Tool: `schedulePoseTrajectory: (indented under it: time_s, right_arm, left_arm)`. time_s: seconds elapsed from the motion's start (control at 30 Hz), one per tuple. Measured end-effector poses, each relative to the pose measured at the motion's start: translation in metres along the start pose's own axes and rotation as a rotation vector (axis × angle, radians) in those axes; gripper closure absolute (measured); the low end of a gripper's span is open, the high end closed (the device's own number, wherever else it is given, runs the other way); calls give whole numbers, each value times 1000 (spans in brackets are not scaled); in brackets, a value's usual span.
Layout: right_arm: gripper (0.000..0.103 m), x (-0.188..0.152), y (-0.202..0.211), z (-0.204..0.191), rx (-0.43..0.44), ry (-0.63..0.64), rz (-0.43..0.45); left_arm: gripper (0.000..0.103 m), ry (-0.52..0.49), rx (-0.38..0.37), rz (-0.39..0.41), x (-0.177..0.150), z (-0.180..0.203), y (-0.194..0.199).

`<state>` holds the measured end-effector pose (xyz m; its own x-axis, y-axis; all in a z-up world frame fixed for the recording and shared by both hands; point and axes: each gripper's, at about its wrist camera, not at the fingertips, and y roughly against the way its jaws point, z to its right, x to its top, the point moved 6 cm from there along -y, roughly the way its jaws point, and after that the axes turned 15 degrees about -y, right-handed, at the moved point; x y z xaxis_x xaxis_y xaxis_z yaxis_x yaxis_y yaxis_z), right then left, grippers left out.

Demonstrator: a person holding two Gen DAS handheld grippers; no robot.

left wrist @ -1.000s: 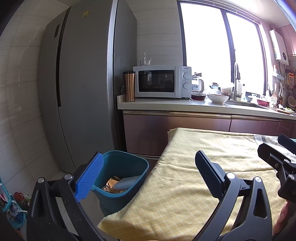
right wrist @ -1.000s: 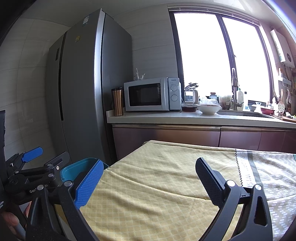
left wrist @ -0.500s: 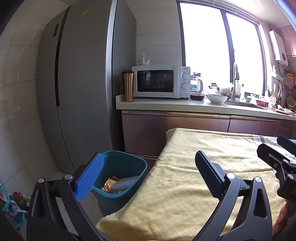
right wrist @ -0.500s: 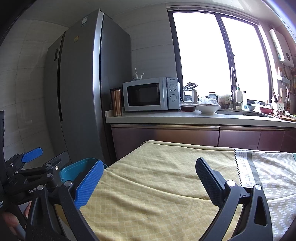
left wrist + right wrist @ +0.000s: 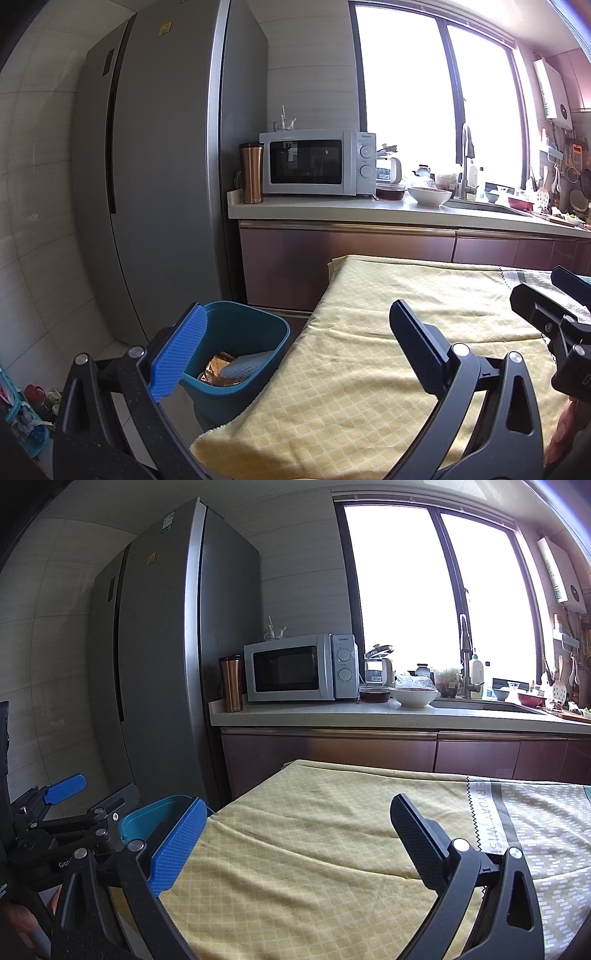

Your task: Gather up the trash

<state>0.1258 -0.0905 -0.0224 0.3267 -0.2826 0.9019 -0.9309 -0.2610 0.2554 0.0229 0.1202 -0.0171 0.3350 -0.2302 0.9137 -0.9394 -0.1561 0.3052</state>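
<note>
My left gripper, right gripper: both spread, empty. Trash inside bin, beside table corner. Risk: my left arm knocks bin, spilling contents.

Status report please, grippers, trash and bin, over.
Left gripper open, empty. Right gripper open, empty. Teal bin beside table, trash inside. Yellow cloth bare where visible.

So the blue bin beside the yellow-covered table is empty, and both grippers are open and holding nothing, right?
Not quite: the blue bin is not empty. The left wrist view shows crumpled golden wrapping and a pale piece of trash lying inside it. The rest stands: it sits beside the yellow-covered table, and the left gripper and right gripper are both open and hold nothing.
</note>
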Motion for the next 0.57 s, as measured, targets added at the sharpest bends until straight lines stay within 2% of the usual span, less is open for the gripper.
schedulePoseTrajectory:
  time_s: [0.27, 0.43, 0.57]
  right_arm:
    - [7, 0, -2, 2, -5, -5, -2]
    - [7, -1, 0, 13, -29, -18, -10]
    - [7, -1, 0, 36, -81, -30, -46]
  left_arm:
    - [6, -21, -34, 1, 1, 9, -3]
    - [6, -35, -144, -118, -5, 30, -30]
    - [6, -80, -253, -266, -14, 61, -68]
